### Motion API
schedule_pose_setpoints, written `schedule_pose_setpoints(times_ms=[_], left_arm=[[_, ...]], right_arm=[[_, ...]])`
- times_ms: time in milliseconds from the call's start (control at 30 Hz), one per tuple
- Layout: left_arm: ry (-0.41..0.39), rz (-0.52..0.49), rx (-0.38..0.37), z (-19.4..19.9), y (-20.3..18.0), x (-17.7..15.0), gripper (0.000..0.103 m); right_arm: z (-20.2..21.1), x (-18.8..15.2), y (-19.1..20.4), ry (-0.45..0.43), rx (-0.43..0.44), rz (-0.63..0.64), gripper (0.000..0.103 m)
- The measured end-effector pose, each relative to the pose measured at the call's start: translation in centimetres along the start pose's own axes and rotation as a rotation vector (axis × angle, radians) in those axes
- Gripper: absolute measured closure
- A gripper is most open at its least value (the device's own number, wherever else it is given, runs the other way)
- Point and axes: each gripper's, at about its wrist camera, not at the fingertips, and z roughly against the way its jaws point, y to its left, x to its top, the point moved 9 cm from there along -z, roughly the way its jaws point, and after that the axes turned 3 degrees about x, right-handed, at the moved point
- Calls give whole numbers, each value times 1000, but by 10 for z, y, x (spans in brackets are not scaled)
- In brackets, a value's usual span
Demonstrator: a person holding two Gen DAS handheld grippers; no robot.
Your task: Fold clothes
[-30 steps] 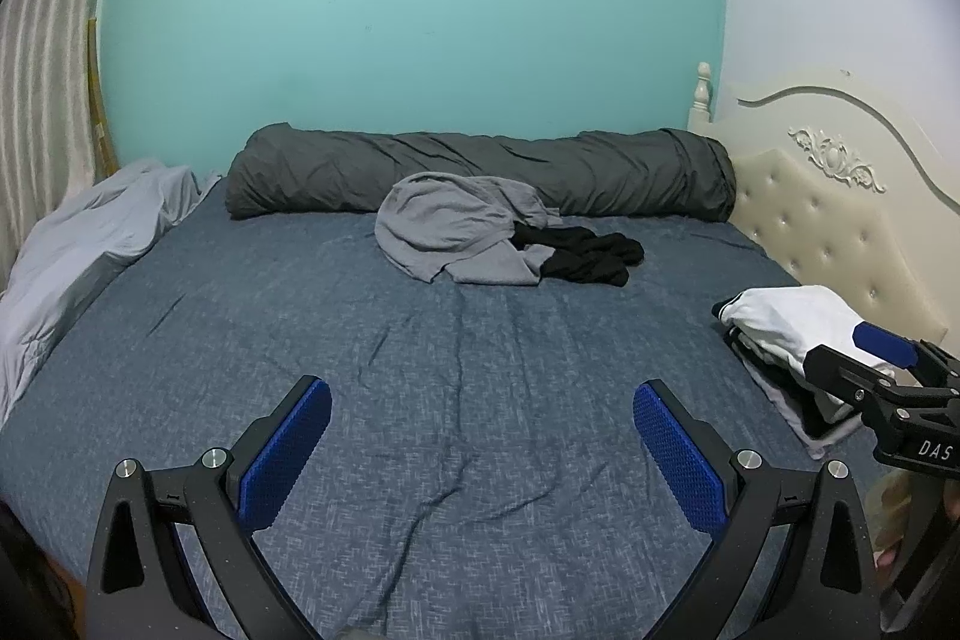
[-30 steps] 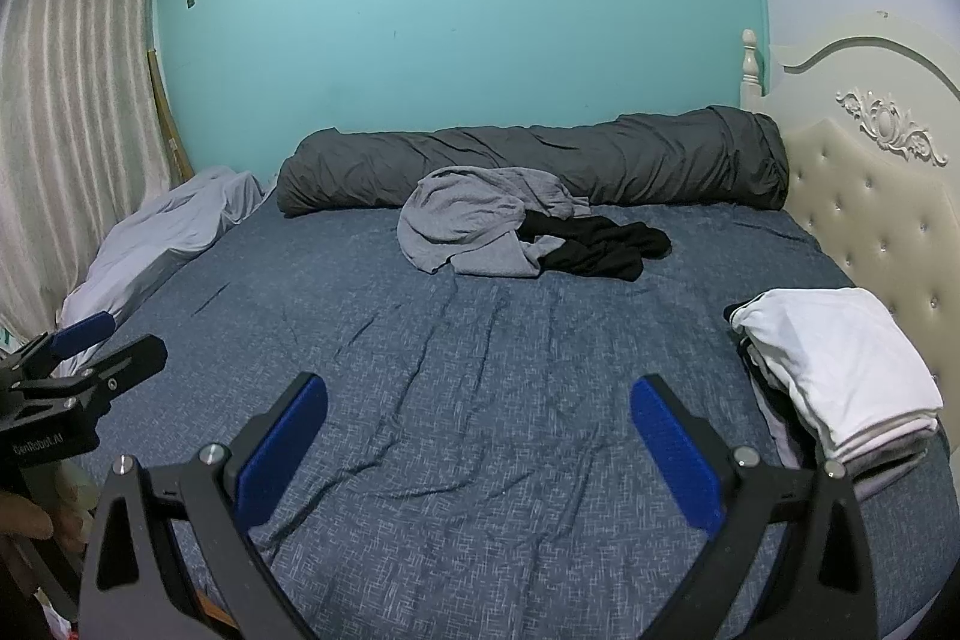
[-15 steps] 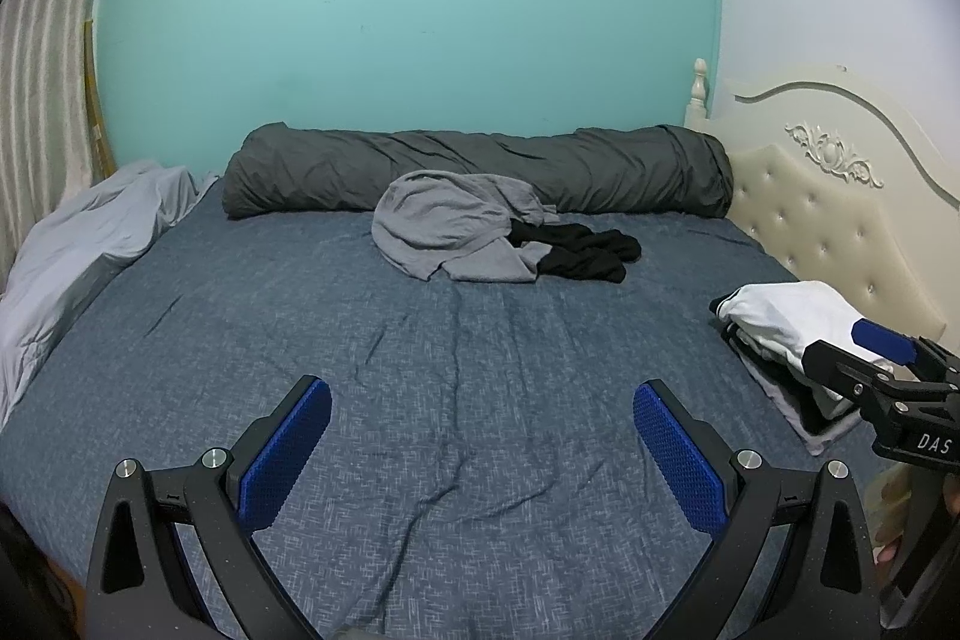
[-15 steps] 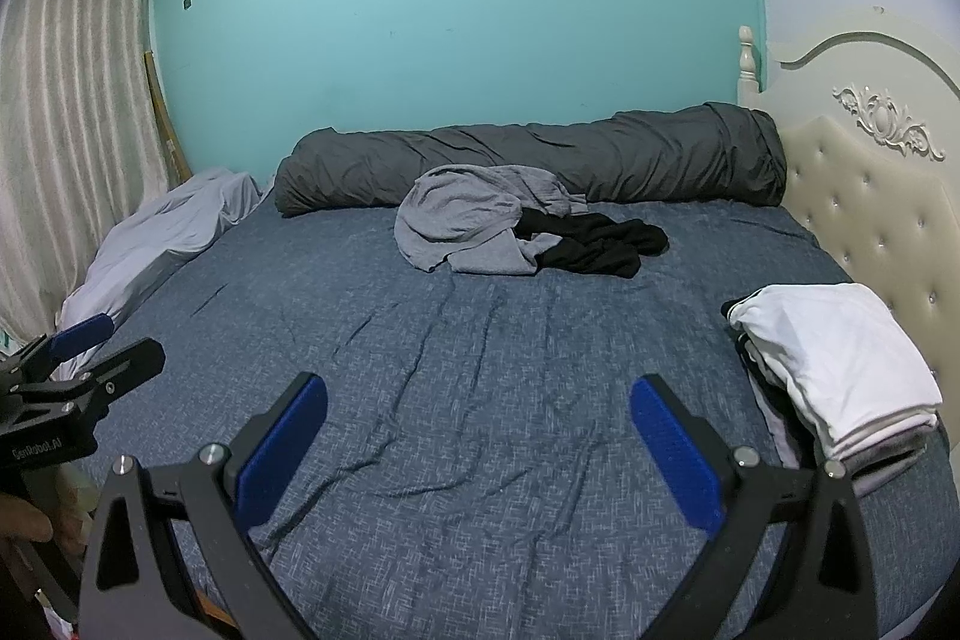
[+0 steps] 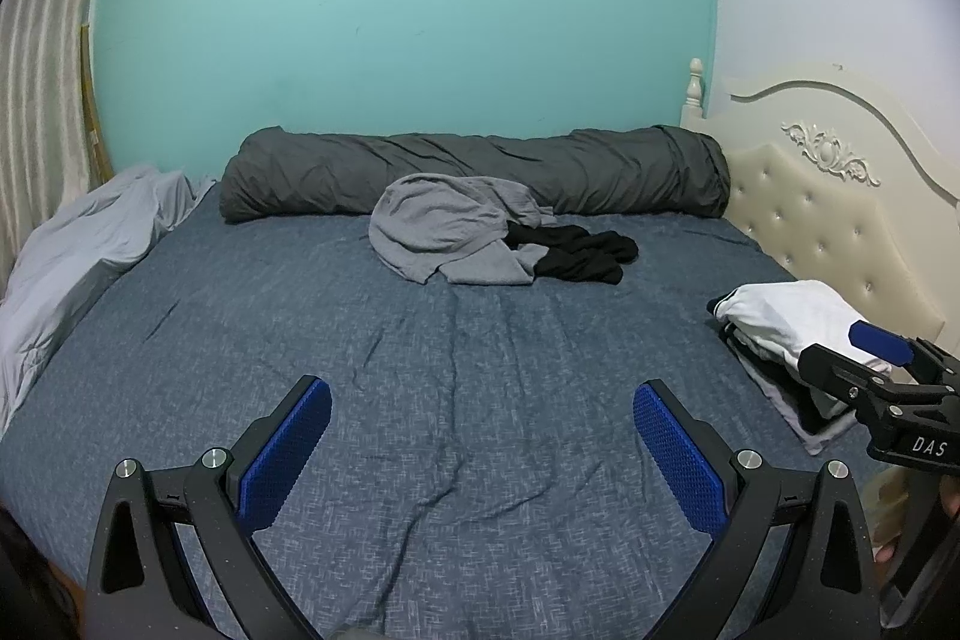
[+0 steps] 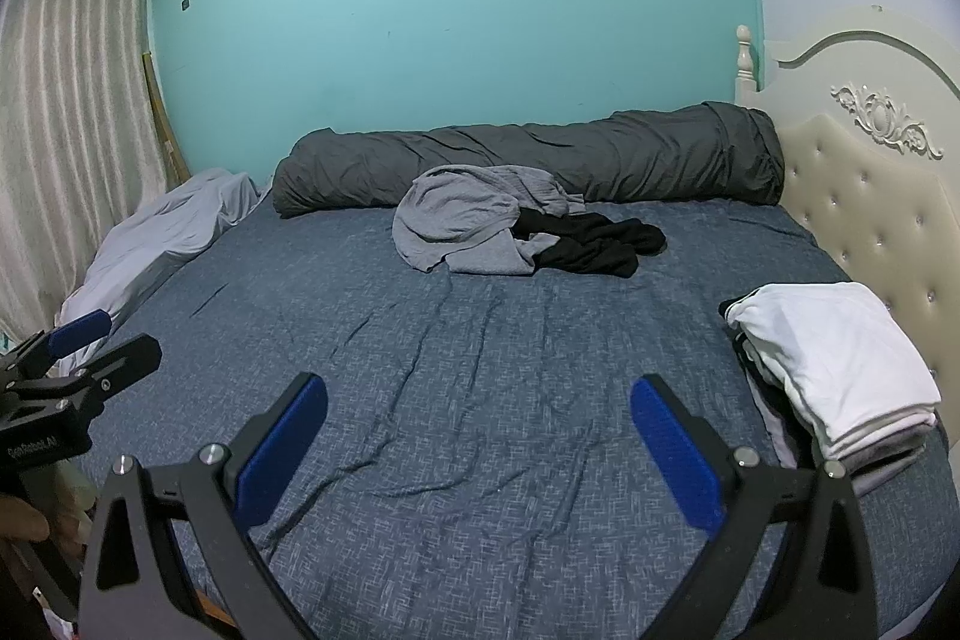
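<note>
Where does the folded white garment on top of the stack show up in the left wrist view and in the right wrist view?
Left wrist view: the folded white garment lies at the right edge, partly behind the right gripper.
Right wrist view: the folded white garment lies at right, fully visible, on top of the stack.
Shared landmark: the cream headboard just behind it.
</note>
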Motion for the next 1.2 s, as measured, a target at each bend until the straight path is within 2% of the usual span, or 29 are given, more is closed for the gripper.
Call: schedule_pose_setpoints(times_ms=[1200], left_arm=[[9, 10, -11, -7, 5, 4, 0]], right_arm=[[-5, -4, -6, 4, -3, -2, 1]])
